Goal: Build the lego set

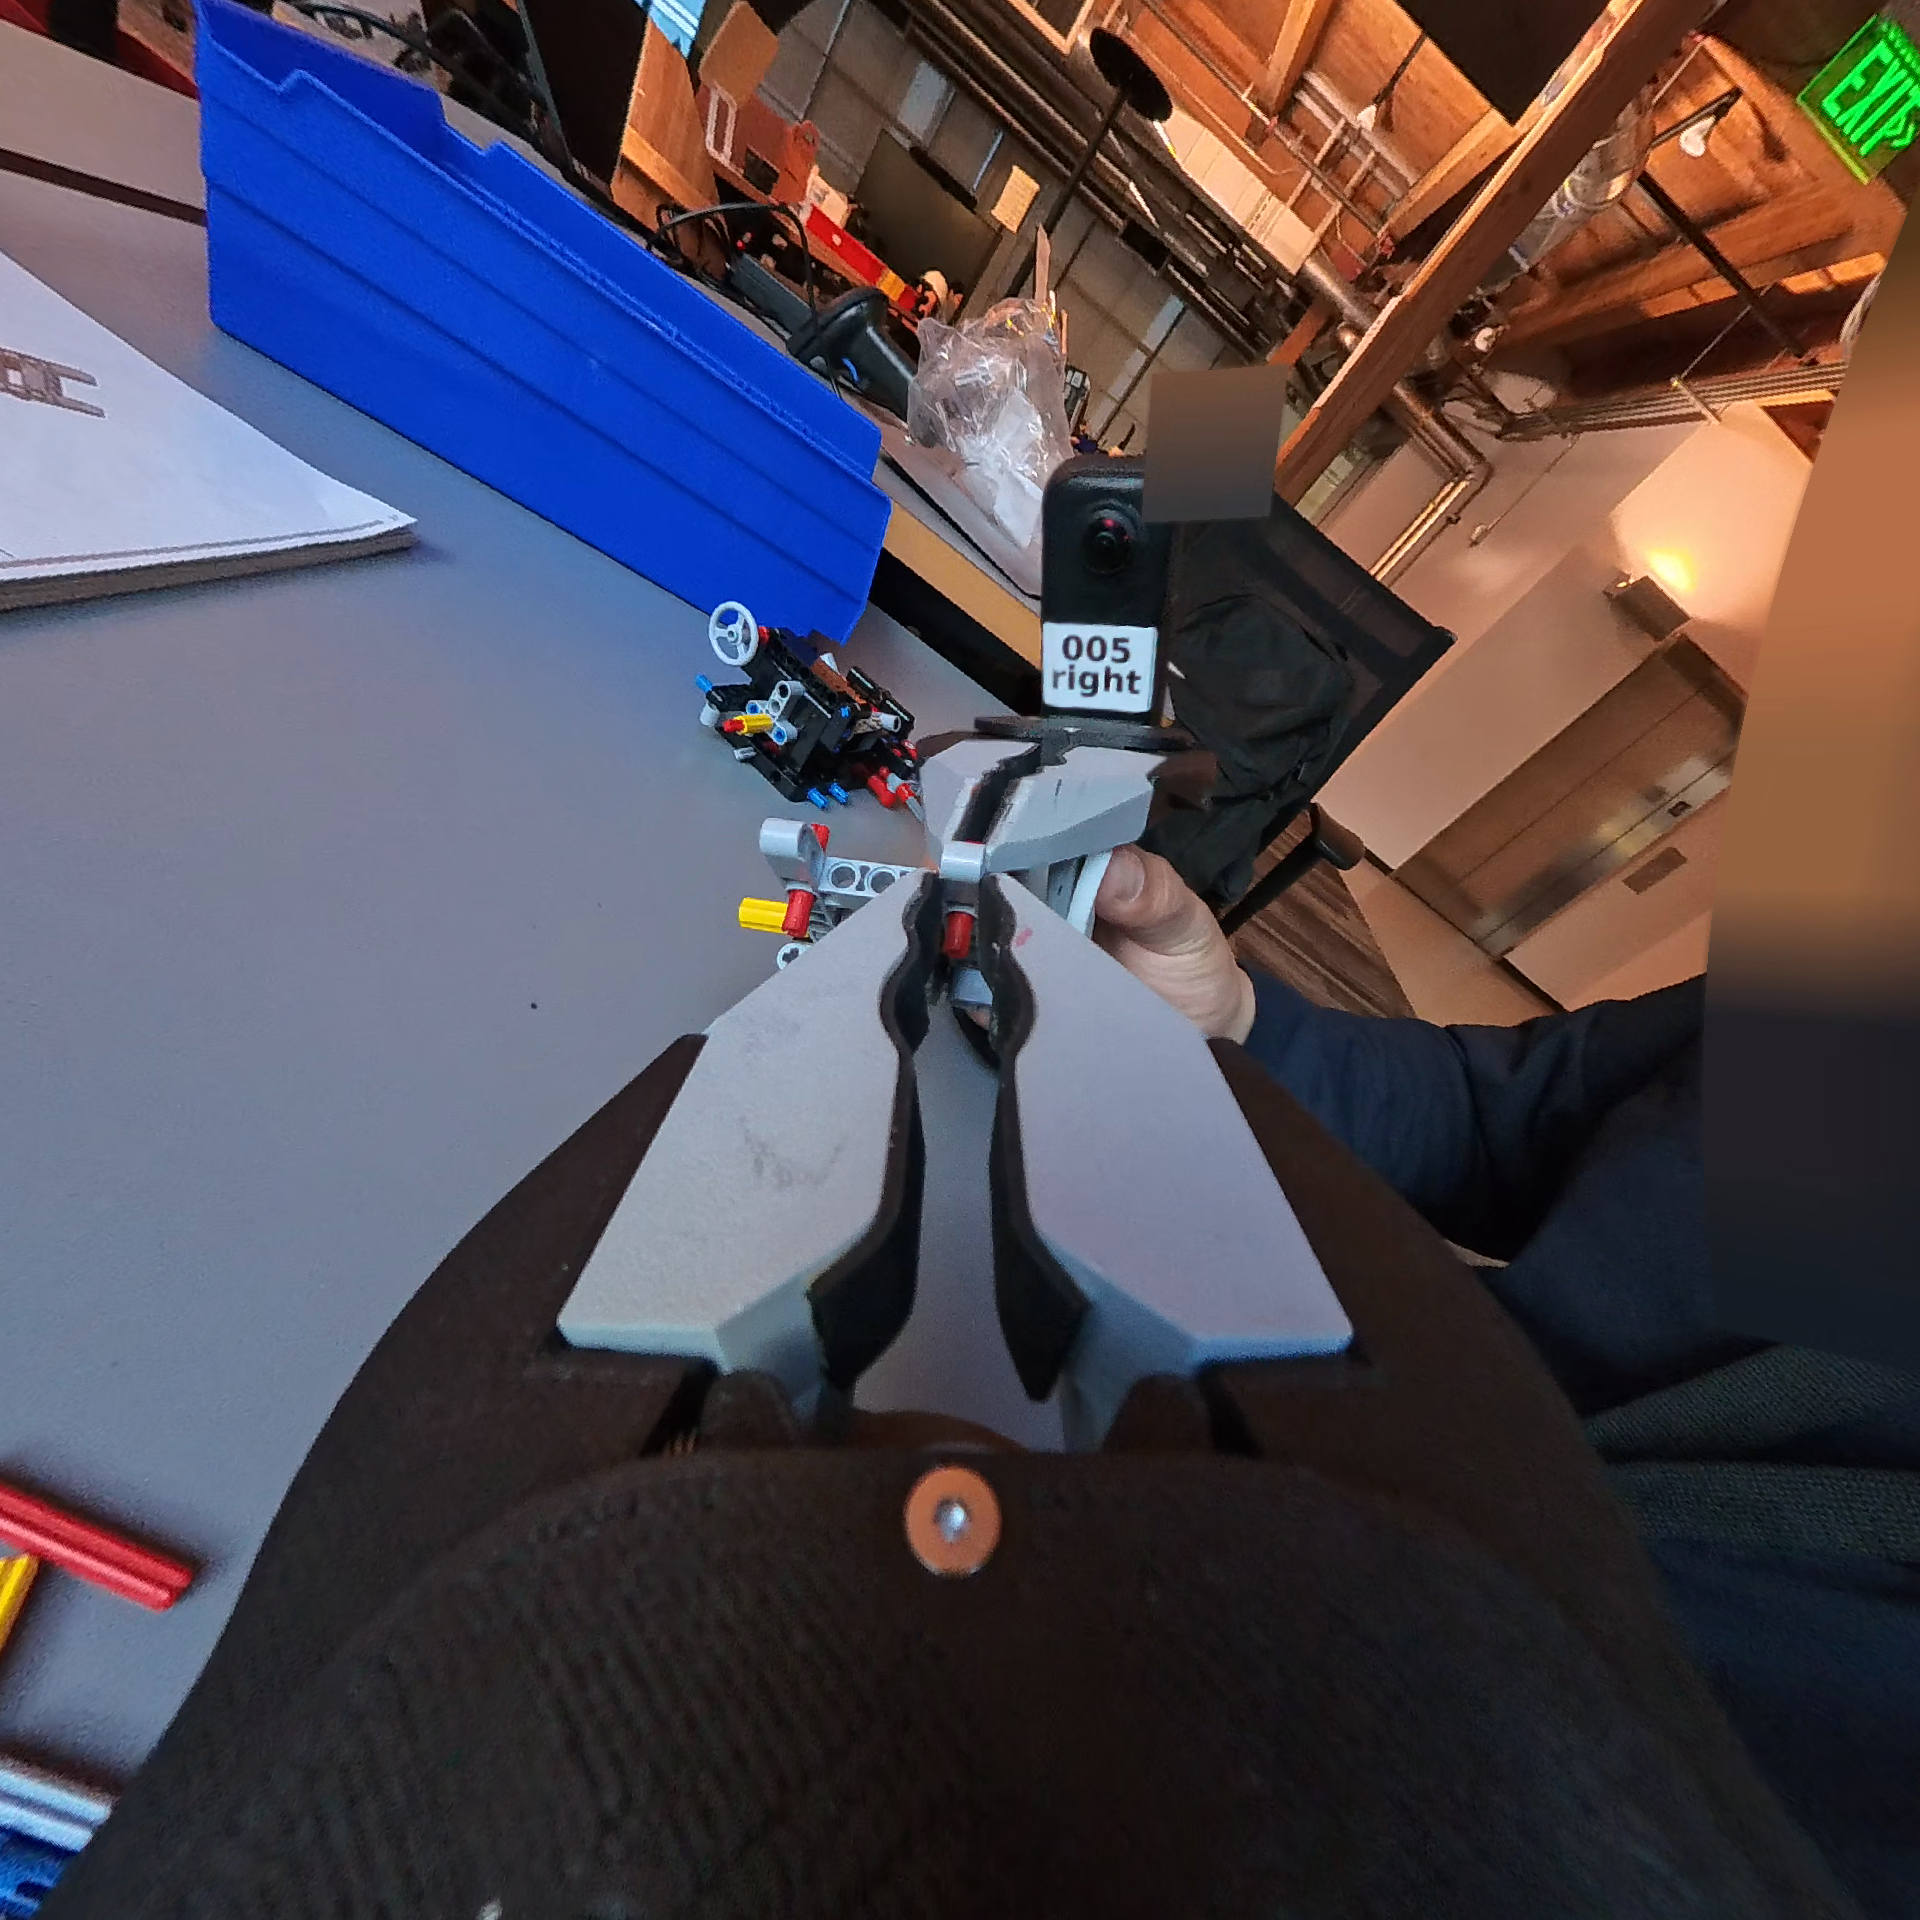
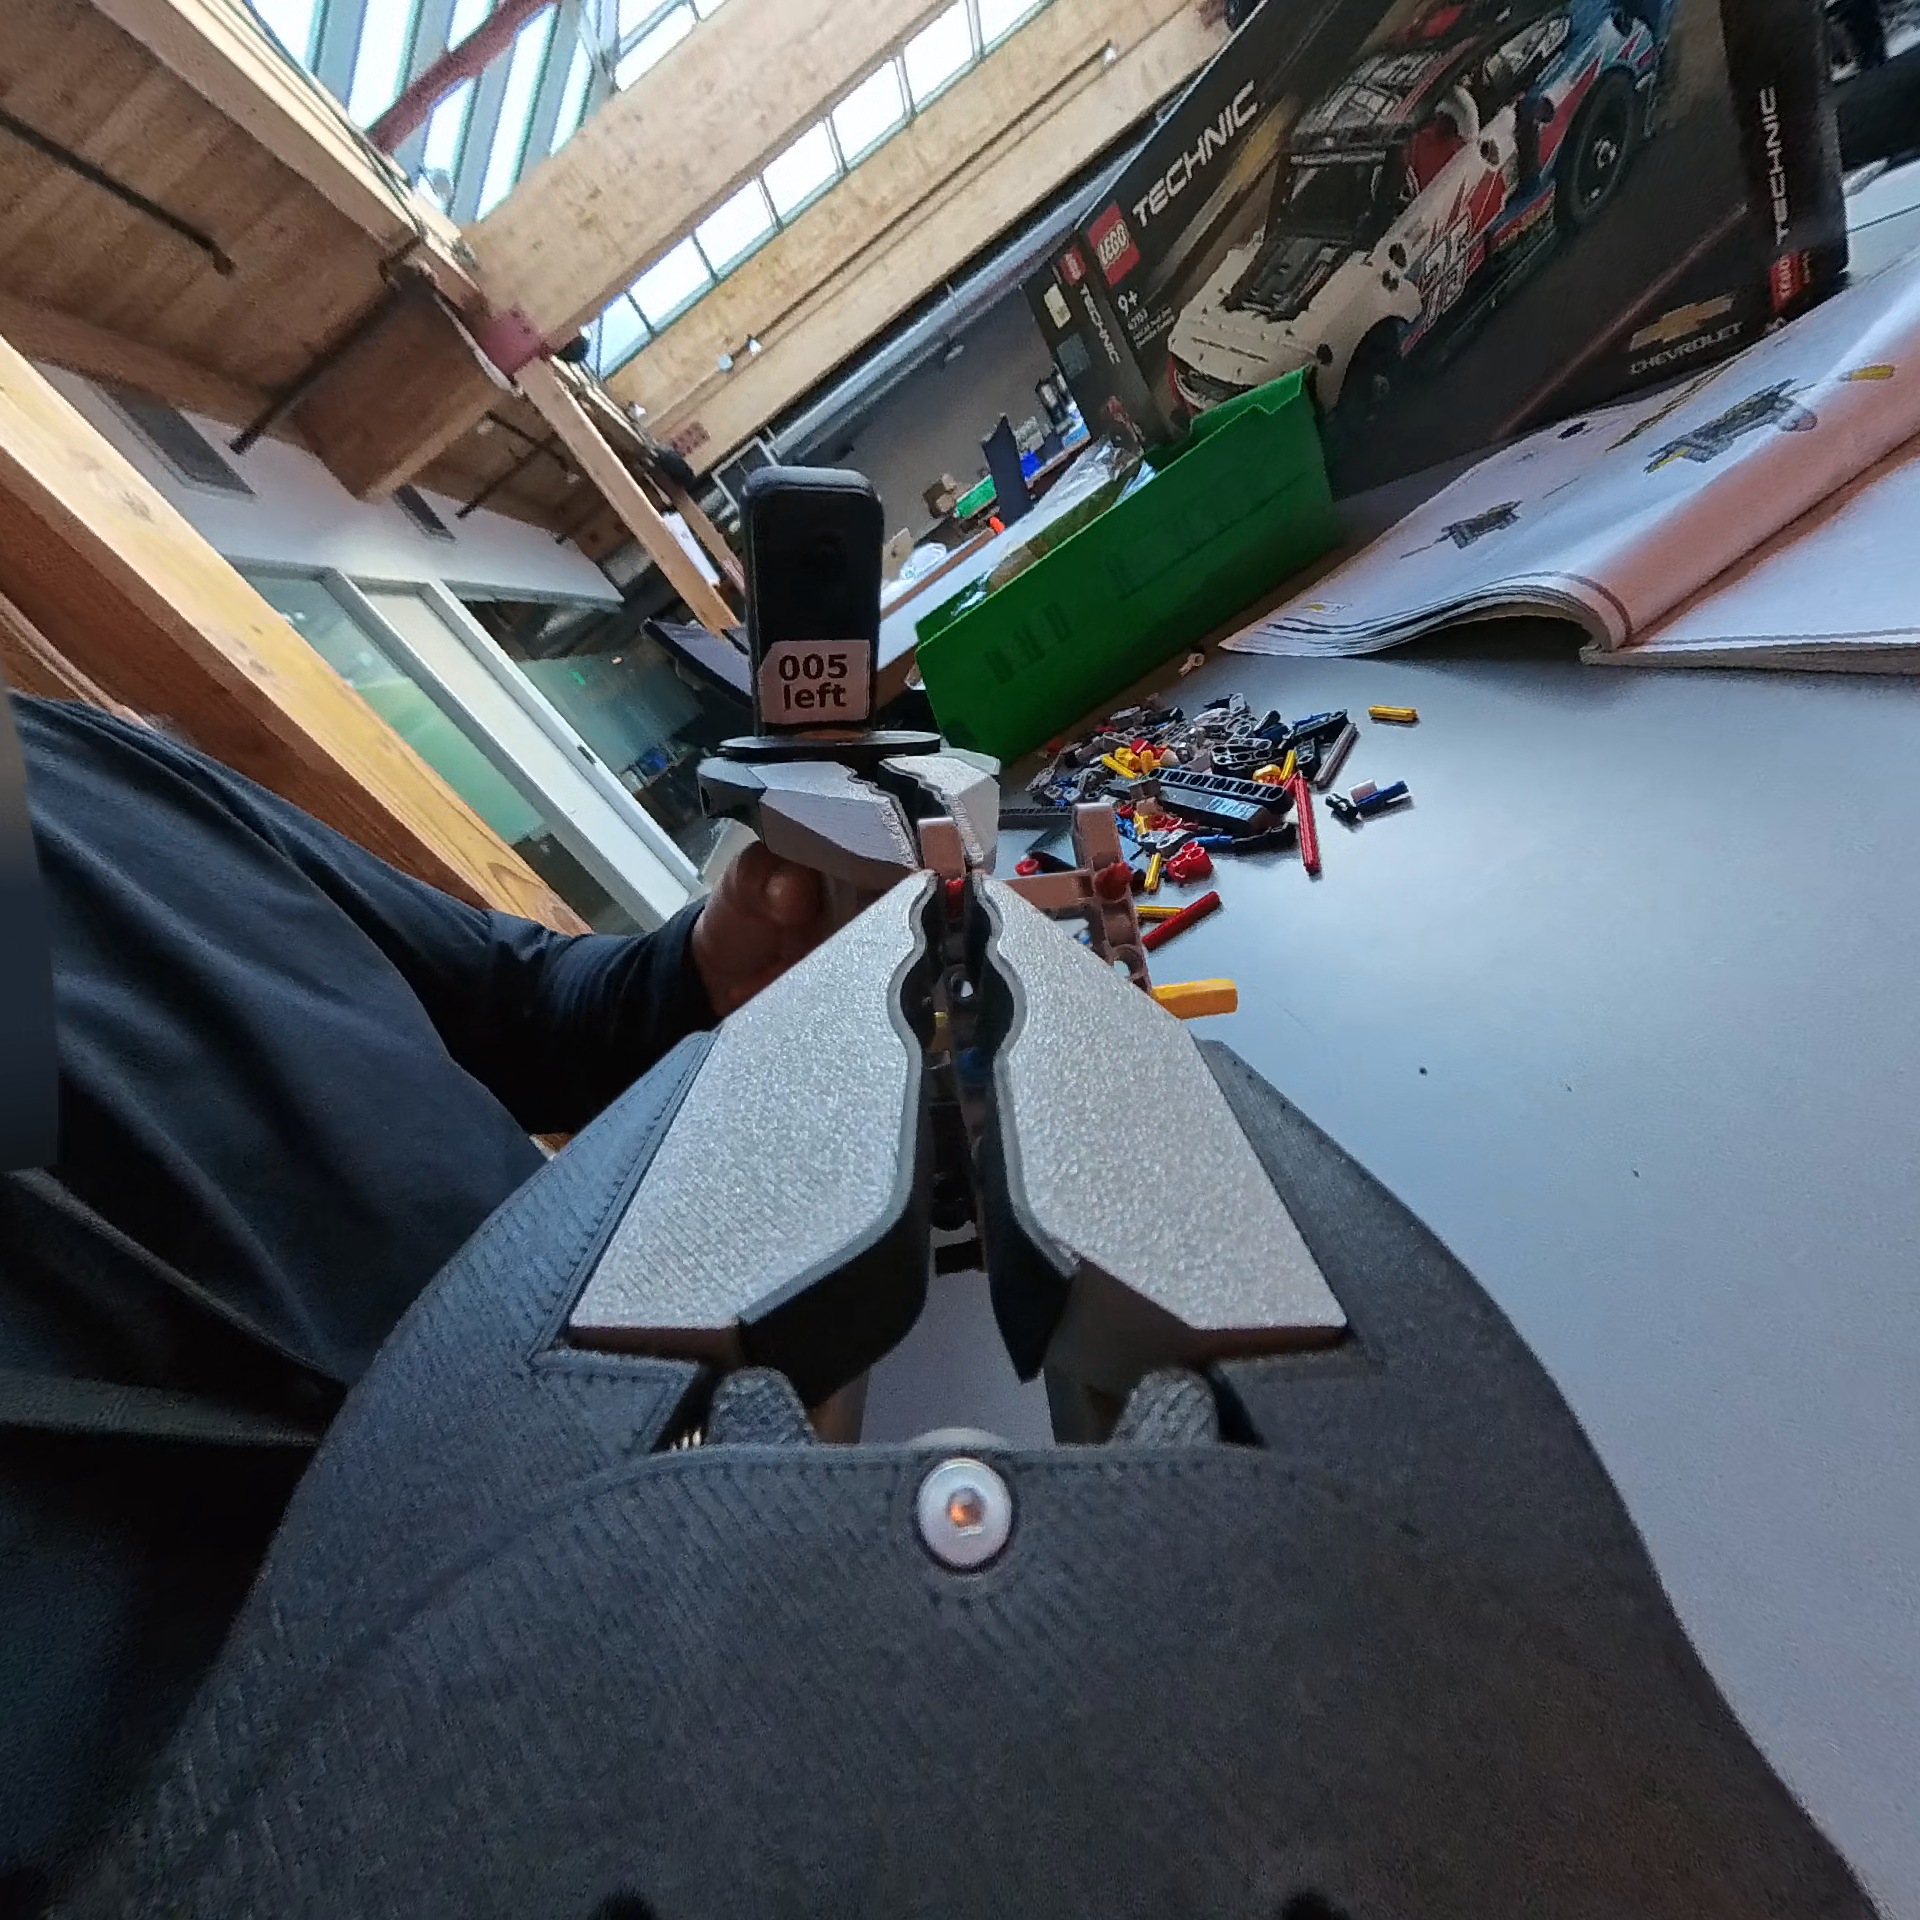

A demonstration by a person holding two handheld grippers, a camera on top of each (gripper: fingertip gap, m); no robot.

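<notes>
Left wrist view shows the left tongs (image 1: 954,883) closed on a grey brick frame (image 1: 831,883), their wavy pads pinching a thin part of it by a red pin (image 1: 954,928). The right tongs (image 1: 961,847) meet them tip to tip from the far side, shut on a small grey end (image 1: 961,860) of the same frame; a hand (image 1: 1164,935) grips their handle. With both tongs clamped on it, the frame hangs just above the worktop (image 1: 364,935), near its right edge, steadied from two sides, probably so a piece can be pressed home without the frame twisting.

A yellow pin (image 1: 762,914) juts from the frame toward the worktop's middle. Just beyond stands a black brick chassis (image 1: 800,727), and past that a blue bin (image 1: 520,343) lies by the far edge.

Right wrist view has the frame (image 2: 1112,914) reaching right of the tips, with loose bricks (image 2: 1226,774) scattered behind it, a green bin (image 2: 1132,582) farther back, and an open booklet (image 2: 1662,540) kept in sight.
</notes>
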